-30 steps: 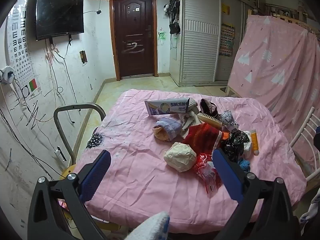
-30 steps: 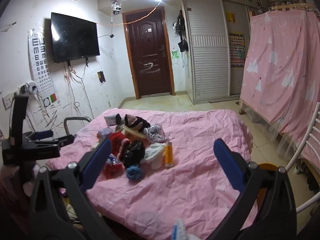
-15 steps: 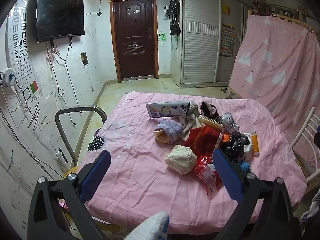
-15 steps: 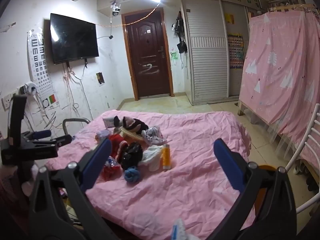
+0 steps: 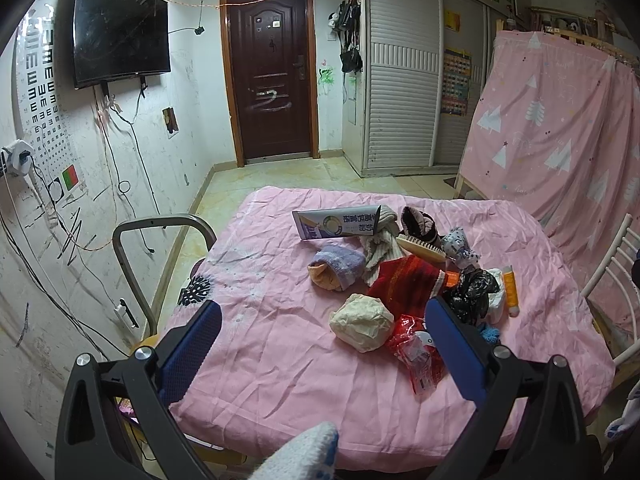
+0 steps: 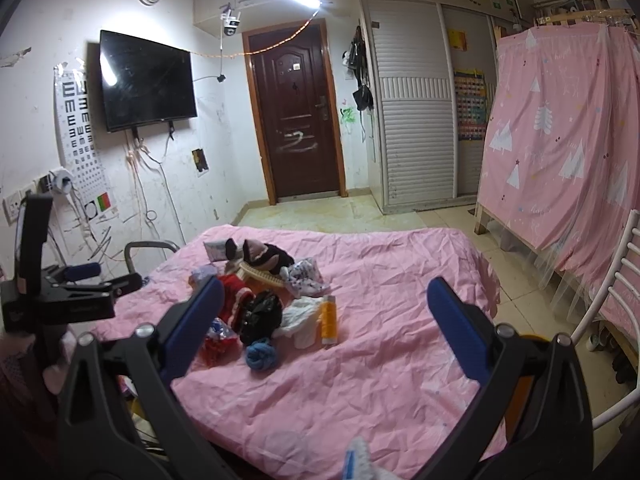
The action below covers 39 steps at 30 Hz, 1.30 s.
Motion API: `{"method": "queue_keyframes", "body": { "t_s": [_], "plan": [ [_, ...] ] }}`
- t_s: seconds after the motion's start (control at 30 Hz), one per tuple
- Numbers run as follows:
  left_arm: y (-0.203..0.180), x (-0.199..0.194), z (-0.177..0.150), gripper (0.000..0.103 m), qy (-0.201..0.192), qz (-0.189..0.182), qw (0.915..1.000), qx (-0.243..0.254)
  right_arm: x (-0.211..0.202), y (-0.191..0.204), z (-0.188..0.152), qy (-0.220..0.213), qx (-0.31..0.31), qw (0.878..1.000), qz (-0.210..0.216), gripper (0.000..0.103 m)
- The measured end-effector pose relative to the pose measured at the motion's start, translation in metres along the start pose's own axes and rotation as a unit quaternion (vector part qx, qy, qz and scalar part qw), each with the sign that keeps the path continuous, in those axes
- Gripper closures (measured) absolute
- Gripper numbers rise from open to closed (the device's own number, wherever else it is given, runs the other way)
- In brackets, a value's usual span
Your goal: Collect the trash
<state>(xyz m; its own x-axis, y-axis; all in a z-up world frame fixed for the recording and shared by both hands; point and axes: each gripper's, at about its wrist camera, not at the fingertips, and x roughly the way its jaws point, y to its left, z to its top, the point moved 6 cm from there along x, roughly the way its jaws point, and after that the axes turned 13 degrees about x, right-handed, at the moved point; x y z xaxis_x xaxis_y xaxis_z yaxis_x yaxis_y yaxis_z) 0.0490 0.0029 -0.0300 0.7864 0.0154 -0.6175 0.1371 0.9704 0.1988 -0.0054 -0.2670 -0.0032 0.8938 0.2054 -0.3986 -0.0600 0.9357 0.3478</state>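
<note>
Change over the last second: both wrist views creep slightly closer to the pile; nothing on the table has shifted. Judgement: approach phase only, no trash collected yet.

Left gripper [image 5: 322, 334]: jaws spread wide, empty, hovering over the near table edge. Right gripper [image 6: 326, 312]: jaws spread wide, empty, further back.

Trash sits mixed with clothing mid-table: crumpled paper ball [image 5: 361, 327] just ahead of the left gripper, red plastic wrapper [image 5: 416, 354] touching it, black plastic bag [image 5: 472, 294], milk carton [image 5: 336, 223] at the far side, orange tube [image 5: 509, 290], blue yarn wad [image 6: 261, 353].

Surface: table under a wrinkled pink cloth [image 5: 280, 344]. Room: wall TV [image 5: 120, 30], brown door [image 5: 272, 76], eye chart [image 6: 82, 140], pink curtain [image 5: 560, 128].
</note>
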Motion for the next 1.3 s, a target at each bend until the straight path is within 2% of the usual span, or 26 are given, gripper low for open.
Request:
{"method": "queue_keyframes", "body": {
  "t_s": [1.3],
  "plan": [
    [-0.0074, -0.0004, 0.0048, 0.011, -0.002, 0.005, 0.9999, 0.009, -0.0042, -0.0060, 0.0073, -0.013, 0.000, 1.000, -0.003, 0.004]
  ]
}}
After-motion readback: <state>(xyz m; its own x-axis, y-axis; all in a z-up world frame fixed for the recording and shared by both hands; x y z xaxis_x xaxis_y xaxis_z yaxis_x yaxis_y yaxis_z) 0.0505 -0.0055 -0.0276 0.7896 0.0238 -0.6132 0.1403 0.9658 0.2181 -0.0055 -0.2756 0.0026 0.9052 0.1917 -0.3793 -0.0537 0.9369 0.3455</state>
